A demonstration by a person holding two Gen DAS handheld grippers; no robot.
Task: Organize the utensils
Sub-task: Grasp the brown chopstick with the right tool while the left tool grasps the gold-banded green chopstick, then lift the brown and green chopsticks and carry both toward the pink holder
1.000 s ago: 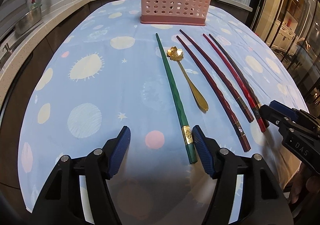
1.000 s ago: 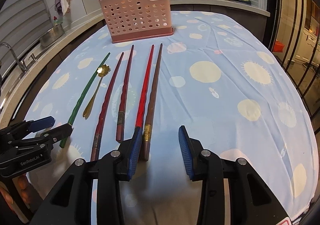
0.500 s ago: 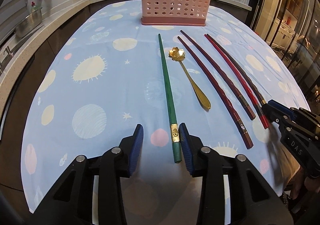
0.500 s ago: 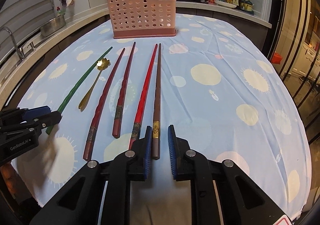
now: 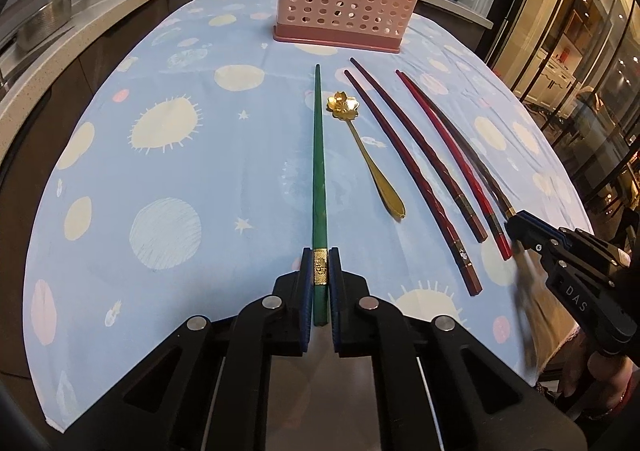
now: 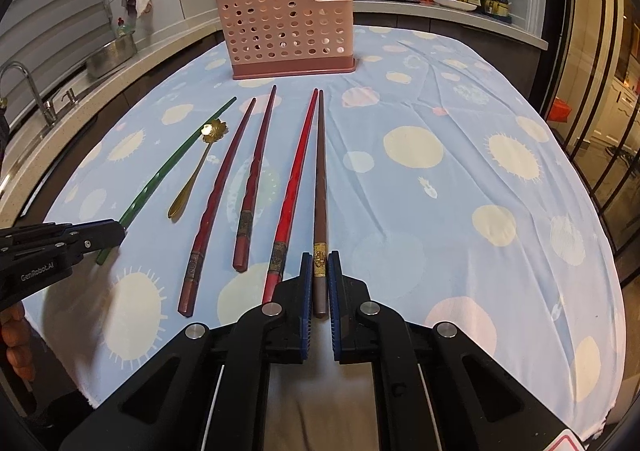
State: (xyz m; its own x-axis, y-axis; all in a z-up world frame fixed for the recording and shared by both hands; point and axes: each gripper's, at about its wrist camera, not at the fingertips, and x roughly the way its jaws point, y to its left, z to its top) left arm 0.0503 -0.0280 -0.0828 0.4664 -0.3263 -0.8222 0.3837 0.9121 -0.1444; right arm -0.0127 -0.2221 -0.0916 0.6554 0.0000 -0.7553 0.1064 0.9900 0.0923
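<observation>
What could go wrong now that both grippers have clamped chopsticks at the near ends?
The left gripper and right gripper each hold a thick end, so the green chopstick and brown chopstick may droop or pivot on lifting. The brown one could drag the red chopstick beside it.

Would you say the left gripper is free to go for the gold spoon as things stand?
Probably not yet: the left gripper has just closed on the green chopstick. The gold spoon lies uncovered just beside it, so the way is otherwise clear.
</observation>
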